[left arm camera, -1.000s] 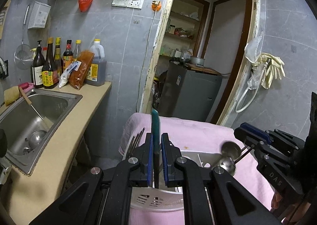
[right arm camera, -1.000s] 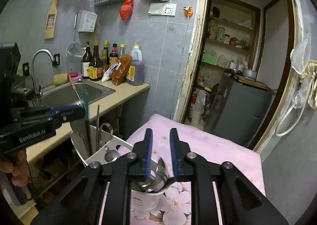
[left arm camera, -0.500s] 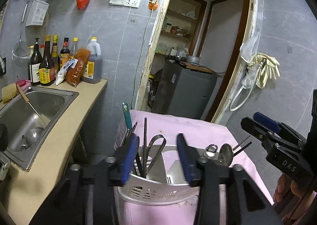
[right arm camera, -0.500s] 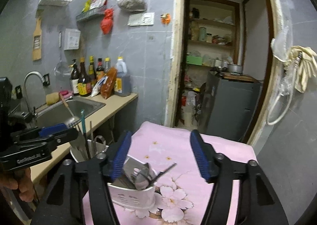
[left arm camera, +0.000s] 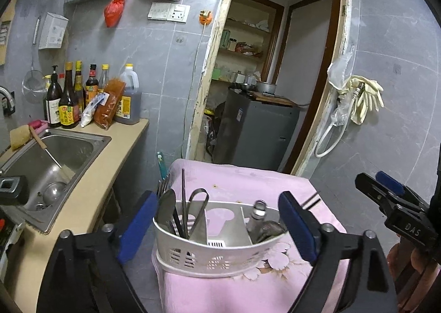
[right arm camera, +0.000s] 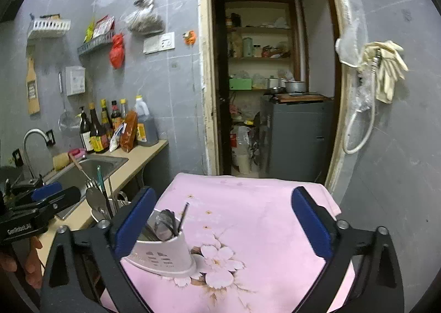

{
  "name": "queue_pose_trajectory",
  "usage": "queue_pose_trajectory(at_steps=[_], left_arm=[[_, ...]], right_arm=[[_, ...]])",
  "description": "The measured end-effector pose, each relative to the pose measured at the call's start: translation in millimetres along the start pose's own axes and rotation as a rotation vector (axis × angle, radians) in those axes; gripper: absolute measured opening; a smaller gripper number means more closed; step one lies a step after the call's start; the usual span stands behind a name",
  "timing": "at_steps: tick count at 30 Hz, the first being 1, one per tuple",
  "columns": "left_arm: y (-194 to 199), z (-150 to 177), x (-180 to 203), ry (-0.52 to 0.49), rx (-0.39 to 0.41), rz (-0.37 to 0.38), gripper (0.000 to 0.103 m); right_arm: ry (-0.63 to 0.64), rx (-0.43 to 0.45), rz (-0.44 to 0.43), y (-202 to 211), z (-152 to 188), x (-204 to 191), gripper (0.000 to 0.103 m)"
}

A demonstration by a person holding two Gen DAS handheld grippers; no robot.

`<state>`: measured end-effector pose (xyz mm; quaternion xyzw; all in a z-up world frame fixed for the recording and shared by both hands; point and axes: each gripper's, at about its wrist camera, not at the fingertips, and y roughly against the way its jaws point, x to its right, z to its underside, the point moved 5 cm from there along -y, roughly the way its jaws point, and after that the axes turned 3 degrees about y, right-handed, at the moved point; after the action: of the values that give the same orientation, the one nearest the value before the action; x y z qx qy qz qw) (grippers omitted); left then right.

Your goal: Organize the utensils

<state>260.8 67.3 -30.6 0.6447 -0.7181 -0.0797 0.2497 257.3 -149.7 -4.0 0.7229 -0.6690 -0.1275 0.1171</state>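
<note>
Now the left gripper (left arm camera: 217, 227) hangs with fingers spread wide, empty, either side of the white holder (left arm camera: 212, 255) on the pink cloth (left arm camera: 248, 180). Utensils (left arm camera: 179, 211) stand inside. Likewise the right gripper (right arm camera: 223, 224) gapes empty.

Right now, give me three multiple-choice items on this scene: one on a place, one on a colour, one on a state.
1. Where does the white utensil caddy stand?
A. in the sink
B. on the pink floral cloth
C. on the wall shelf

2. What colour are the pads on the gripper fingers?
A. blue
B. red
C. yellow

3. How are the left gripper and the right gripper?
A. both shut
B. left shut on a utensil
C. both open

Answers: 1 B, the caddy sits on the cloth beside the counter. 2 A, all pads show blue. 3 C, each pair of fingers is spread wide with nothing between them.
</note>
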Motion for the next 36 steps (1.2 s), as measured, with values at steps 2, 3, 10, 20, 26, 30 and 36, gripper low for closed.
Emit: queue_pose_trajectory(at_steps=[2,3,10,20,26,30,36], left_arm=[[9,2,5,-0.002,0.012,-0.005,0.094],[16,5,9,-0.008,0.02,-0.01,0.096],[53,17,23,-0.02,0.059,-0.054,0.1],[115,47,55,-0.032,0.075,-0.073,0.101],[152,66,71,-0.046,0.083,-0.09,0.102],[172,78,77,-0.054,0.09,-0.109,0.102],[195,97,81,-0.075,0.103,-0.142,0.102]], right_arm=[[-0.01,0.001,0.004,10,4,7,0.101],[-0.014,0.0,0.004,16,6,12,0.101],[-0.015,-0.003,0.009,61,24,33,0.101],[-0.052,0.072,0.045,149,41,62,0.102],[-0.024,0.07,0.03,185,58,69,0.101],[-0.017,0.062,0.013,204,71,73,0.101],[-0.005,0.077,0.021,230,81,77,0.102]])
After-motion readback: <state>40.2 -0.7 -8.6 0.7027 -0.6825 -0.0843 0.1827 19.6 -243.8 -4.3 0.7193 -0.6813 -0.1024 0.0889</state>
